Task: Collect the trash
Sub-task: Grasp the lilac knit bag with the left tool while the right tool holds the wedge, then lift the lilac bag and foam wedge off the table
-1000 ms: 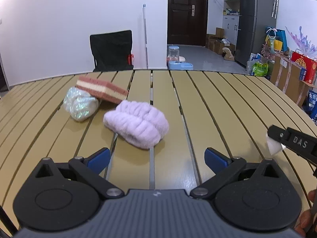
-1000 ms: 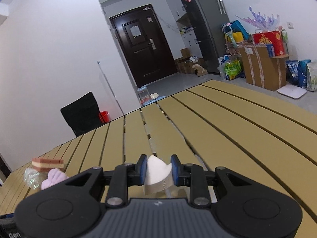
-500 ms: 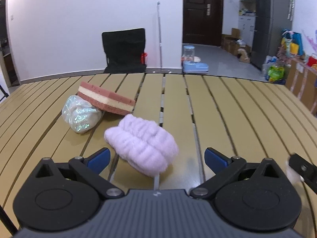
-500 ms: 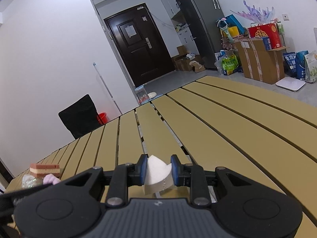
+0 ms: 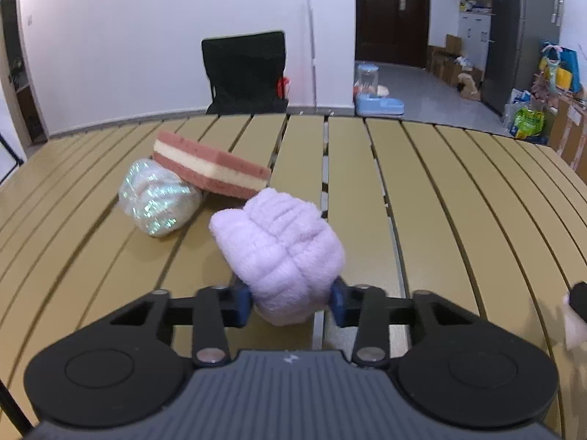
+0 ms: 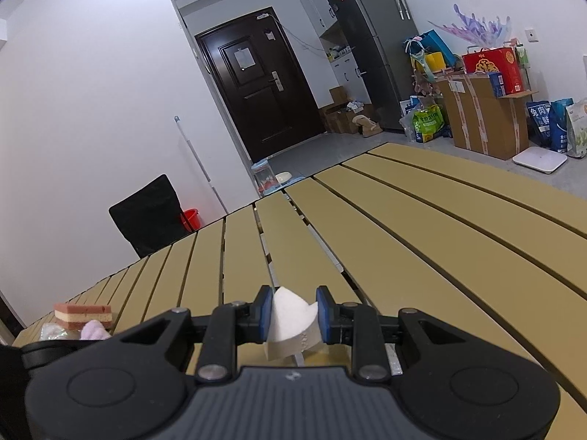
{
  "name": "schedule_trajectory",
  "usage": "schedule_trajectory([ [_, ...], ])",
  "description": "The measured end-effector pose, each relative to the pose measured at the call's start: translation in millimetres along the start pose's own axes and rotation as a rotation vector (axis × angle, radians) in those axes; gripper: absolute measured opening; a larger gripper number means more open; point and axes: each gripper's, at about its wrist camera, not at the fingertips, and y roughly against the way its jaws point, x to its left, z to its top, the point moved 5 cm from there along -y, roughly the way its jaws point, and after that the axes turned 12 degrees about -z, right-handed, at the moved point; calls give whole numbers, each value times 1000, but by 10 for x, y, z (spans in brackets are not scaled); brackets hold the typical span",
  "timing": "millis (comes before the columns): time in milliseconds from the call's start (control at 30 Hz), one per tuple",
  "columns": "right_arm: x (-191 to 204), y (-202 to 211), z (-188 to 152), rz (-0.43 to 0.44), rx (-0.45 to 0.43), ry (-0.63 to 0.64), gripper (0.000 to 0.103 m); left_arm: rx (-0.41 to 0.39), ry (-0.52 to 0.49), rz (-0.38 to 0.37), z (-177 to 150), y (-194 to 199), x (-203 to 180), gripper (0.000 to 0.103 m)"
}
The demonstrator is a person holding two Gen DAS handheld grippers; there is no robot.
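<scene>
Tissue (image 6: 290,321) is being pinched between the blue pads (image 6: 265,313) of the right gripper (image 6: 292,314): white, wadded, peaked on top, faint embossing on the lower face. It is being held just above the table (image 6: 422,242), near the near edge. In the left wrist view only a sliver of it is being shown at the right frame edge (image 5: 574,326).

Left gripper (image 5: 292,302) is being clamped on the near end of the purple cloth (image 5: 280,253): fluffy, ribbed, bunched into a lump, the pads pressing its sides. Whether the cloth is being lifted off the slats cannot be told.

Behind the cloth, a sponge (image 5: 211,164) (pink-cream-pink layers) is being propped tilted on a bag (image 5: 159,198). The bag is clear, iridescent film, crumpled shut; contents cannot be made out. Sponge is touching the bag; the cloth sits just beside both.
</scene>
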Motion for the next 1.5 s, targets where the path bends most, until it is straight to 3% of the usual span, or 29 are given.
schedule_trajectory([
  [333, 137, 75, -9, 18, -7, 39, 24, -59, -79, -55, -76, 423, 32, 31],
  [800, 516, 514, -173, 83, -21, 164, 24, -123, -149, -126, -336, 1251, 170, 31],
  [1167, 865, 1232, -479, 165, -60, 281, 25, -168, -142, -138, -631, 2017, 539, 31],
  [1500, 862, 1990, -845, 241, -85, 322, 25, -195, -76, -166, -1086, 2683, 999, 31],
])
